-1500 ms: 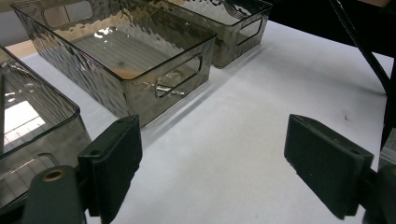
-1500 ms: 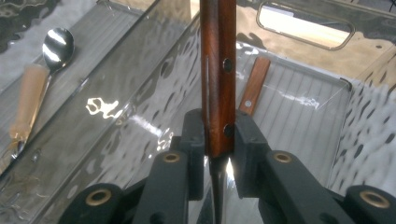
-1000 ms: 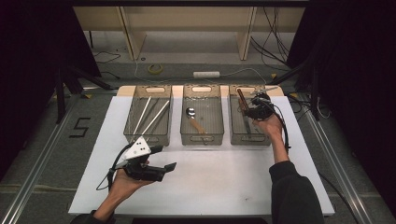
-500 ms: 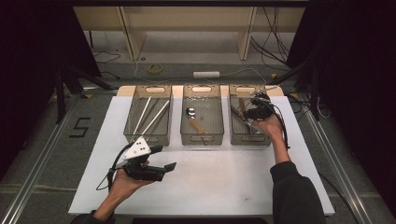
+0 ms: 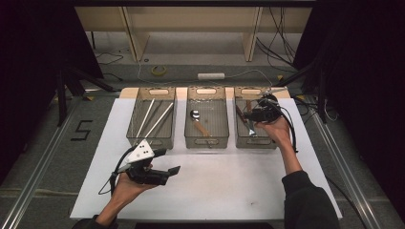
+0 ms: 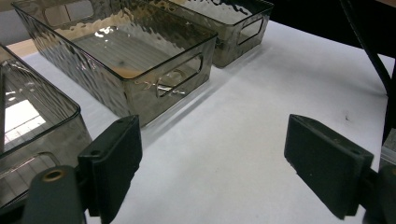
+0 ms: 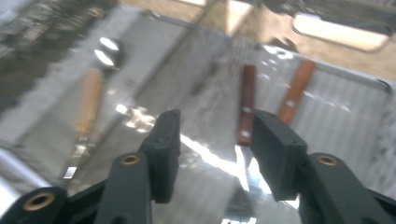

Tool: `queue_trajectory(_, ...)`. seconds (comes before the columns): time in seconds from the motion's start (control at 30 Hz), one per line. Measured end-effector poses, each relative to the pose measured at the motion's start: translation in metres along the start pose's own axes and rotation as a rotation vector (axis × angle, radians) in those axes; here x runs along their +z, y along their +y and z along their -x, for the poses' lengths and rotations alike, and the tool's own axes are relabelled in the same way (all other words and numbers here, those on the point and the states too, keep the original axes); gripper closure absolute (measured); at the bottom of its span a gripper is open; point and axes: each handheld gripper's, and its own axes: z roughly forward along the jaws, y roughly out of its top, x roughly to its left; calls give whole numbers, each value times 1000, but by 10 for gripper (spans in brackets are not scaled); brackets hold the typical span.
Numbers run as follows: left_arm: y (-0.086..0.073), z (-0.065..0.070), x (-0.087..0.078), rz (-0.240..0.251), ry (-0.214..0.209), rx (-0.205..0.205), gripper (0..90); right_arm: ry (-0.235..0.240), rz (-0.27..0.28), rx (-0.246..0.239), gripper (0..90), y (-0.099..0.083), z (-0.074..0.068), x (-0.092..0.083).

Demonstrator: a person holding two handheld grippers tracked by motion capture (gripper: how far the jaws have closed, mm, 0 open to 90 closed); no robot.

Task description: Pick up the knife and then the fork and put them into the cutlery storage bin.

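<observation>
- Overhead, a white table (image 5: 215, 191) carries three clear bins amid dark curtains; the right gripper (image 5: 260, 113) hovers over the right bin (image 5: 239, 138).
- Left gripper (image 6: 210, 182): jaws spread wide, nothing between them.
- Right gripper's jaws, just opening, stand apart above the brown-handled knife (image 7: 246, 100), which lies in the bin beyond the pads.

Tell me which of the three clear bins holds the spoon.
The middle bin: a wooden-handled spoon lies in it. The left bin holds white chopsticks, and the right bin holds brown-handled cutlery under the right tool.
</observation>
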Motion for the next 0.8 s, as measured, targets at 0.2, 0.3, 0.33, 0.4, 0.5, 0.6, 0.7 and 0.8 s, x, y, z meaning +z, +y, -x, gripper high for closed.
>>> queue_trajectory(0.2, 0, 0, 0, 3, 3, 0, 186, 32, 51, -4, 419, 0, -21, -14)
queue_trajectory(0.3, 0, 1, 0, 5, 3, 2, 186, 50, 67, -12, 401, -3, -30, -19)
queue_trajectory(0.33, 0, 1, 0, 8, 3, -2, 186, 53, 76, -18, 399, -4, -33, -21)
queue_trajectory(0.4, 0, 0, 0, 4, 2, -1, 186, 62, 87, -22, 391, -7, -38, -24)
queue_trajectory(0.5, 0, 0, -1, 7, 1, -3, 186, 82, 111, -21, 389, -12, -43, -29)
queue_trajectory(0.6, 0, 0, -1, 7, 0, -6, 186, 95, 124, -25, 379, -19, -48, -34)
queue_trajectory(0.7, 0, 0, -1, 8, 0, -9, 186, 108, 146, -26, 375, -27, -52, -38)
queue_trajectory(0.8, 0, -1, -1, 9, 1, -11, 185, 121, 169, -28, 372, -35, -56, -43)
